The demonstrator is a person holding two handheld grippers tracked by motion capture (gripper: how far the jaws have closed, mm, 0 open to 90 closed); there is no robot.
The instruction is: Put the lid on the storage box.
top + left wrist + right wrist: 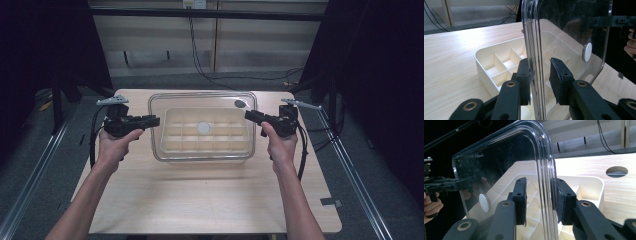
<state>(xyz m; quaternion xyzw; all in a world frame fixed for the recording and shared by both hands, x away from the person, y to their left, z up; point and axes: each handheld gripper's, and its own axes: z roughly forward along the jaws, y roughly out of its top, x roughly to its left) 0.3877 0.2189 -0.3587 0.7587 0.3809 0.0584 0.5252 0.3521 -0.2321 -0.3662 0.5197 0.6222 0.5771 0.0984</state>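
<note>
On a pale wooden table [210,200] in a dark room, a clear lid [202,97] hangs level above a divided cream tray [175,145], long axis running hand to hand, left gripper [154,120] and right gripper [248,115] each straddling one short edge, jaws partly parted, grip uncertain.

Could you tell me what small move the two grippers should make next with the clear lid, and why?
Probably close both sets of fingers onto the clear lid. Its edges sit between the open left gripper and right gripper, with gaps beside the rim, above the cream divided tray.
</note>
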